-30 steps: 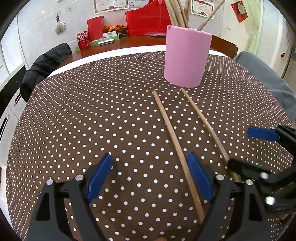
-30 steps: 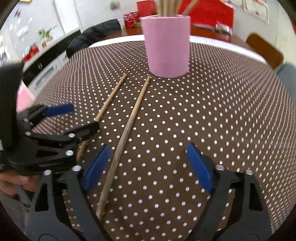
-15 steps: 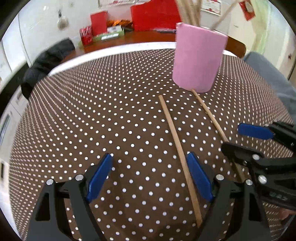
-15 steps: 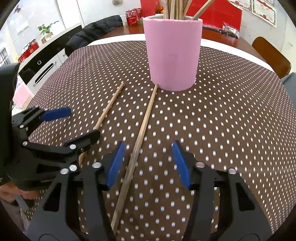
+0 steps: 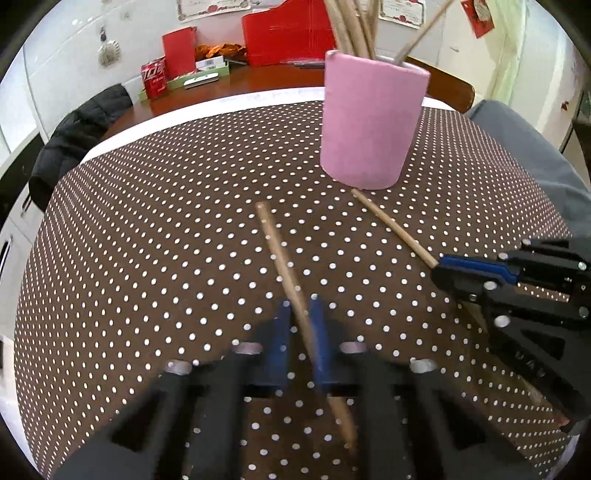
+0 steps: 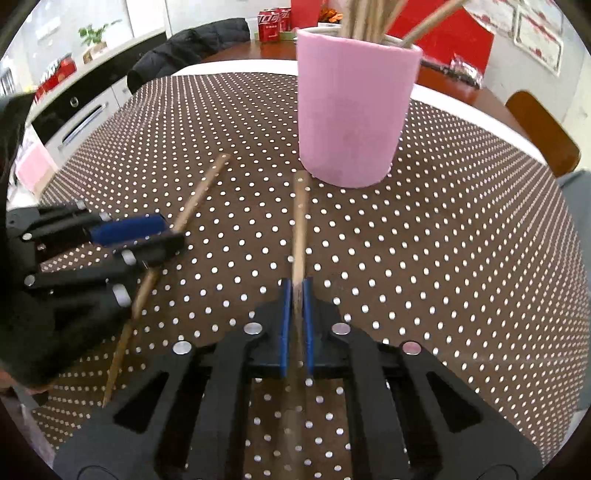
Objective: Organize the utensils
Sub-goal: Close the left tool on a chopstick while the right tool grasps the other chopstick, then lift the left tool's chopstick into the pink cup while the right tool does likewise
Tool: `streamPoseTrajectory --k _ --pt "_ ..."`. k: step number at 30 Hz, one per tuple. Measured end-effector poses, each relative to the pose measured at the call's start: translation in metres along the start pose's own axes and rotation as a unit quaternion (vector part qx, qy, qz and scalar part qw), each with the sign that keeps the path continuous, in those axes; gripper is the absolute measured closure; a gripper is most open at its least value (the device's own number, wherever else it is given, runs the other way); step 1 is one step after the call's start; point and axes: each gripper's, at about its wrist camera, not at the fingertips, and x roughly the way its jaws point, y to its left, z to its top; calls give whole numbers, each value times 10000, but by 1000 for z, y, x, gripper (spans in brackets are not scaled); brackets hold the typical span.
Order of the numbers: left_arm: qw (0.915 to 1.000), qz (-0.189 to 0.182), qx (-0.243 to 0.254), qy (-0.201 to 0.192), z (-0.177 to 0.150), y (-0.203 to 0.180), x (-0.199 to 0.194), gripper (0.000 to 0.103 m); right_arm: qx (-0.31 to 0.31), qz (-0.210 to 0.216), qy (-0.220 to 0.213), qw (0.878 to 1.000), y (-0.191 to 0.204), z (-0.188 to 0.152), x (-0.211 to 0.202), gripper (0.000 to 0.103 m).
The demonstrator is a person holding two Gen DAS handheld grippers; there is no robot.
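Note:
Two wooden chopsticks lie on the brown dotted tablecloth [image 5: 155,236] in front of a pink cup [image 5: 369,125] that holds several more sticks. My left gripper [image 5: 300,306] is shut on the left chopstick [image 5: 275,243] partway along its length. My right gripper [image 6: 296,284] is shut on the right chopstick [image 6: 300,221], whose far end lies near the pink cup [image 6: 354,110]. Each view also shows the other gripper from the side: the right gripper [image 5: 437,267] on its chopstick [image 5: 391,225], and the left gripper [image 6: 173,233] on its chopstick [image 6: 199,192].
A black jacket [image 5: 85,129] hangs on a chair at the far left. Red cans [image 5: 153,75] and red boxes [image 5: 284,33] sit on the wooden table behind. A wooden chair back [image 6: 543,129] and grey cloth [image 5: 524,147] lie at the right edge.
Both grippers have gone from wide open to shut, each on its own chopstick. Both views have moved slightly closer to the pink cup.

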Motion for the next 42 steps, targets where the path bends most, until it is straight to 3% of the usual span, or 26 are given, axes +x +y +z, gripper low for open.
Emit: streamPoseTrajectory --k 6,10,15,23,26,31,36,42 --pt "9983 -145 -498 -264 -5 18 -18 97 370 598 -496 9963 -20 -15 -26 97" --pt "9952 -186 -707 -650 -2 22 -42 97 397 1211 -1048 9863 -26 -20 -56 97" --pt "9860 -288 -905 -1372 13 24 -81 97 398 1596 -1749 9708 -26 -14 -92 97" --pt "9680 -586 -634 -2356 60 10 -123 97 509 1839 -2712 9434 -45 32 -135 97" --pt "9580 -680 -551 -2730 77 4 -133 97 505 1868 -2952 9356 -49 50 -145 97" --pt "9324 -895 -411 -3476 106 -3 -142 97 433 1838 -3302 9248 -59 83 -165 97" --pt "9002 -1273 -254 -4156 135 -9 -142 97 407 1753 -3631 9142 -75 115 -185 97" --pt "8736 -1474 -489 -4612 154 -10 -129 98 529 1680 -3991 8998 -100 138 -200 97"
